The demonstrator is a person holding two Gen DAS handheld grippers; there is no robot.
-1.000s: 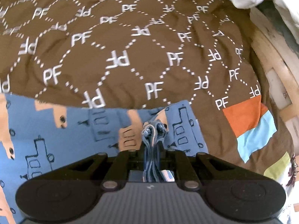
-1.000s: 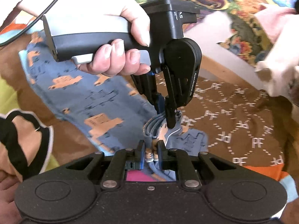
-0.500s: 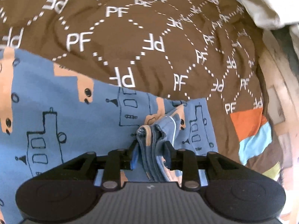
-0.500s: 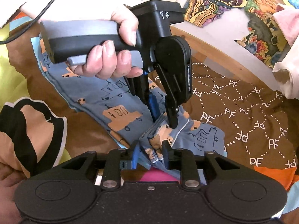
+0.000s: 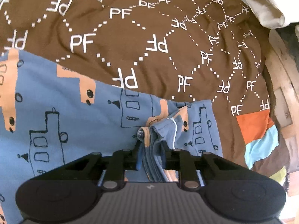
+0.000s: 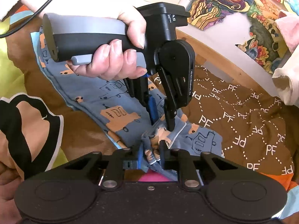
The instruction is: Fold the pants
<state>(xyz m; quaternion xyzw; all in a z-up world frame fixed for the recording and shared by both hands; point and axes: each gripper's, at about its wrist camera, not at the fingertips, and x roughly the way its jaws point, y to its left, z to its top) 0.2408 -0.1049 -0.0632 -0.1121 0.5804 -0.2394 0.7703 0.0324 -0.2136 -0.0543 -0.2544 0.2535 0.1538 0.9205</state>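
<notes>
Blue pants (image 5: 74,115) with orange and outlined truck prints lie flat on a brown "PF" bedspread (image 5: 149,37). My left gripper (image 5: 151,149) has its jaws parted, with a bunched fabric edge (image 5: 155,140) loosely between them. My right gripper (image 6: 150,150) also has parted jaws around bunched pant fabric (image 6: 153,145). In the right wrist view the left gripper (image 6: 162,119), held by a hand, points down onto the pants (image 6: 115,108) just beyond my right fingertips.
A wooden bed frame (image 5: 280,85) runs along the right. A cream cloth (image 5: 265,5) lies at the far corner. Orange and light-blue patches (image 5: 259,136) mark the bedspread's edge. Colourful pictures (image 6: 220,1) hang on the wall behind.
Both grippers' jaws have spread apart, loosening their hold on the bunched pant edge. The pants have come down flat onto the bedspread.
</notes>
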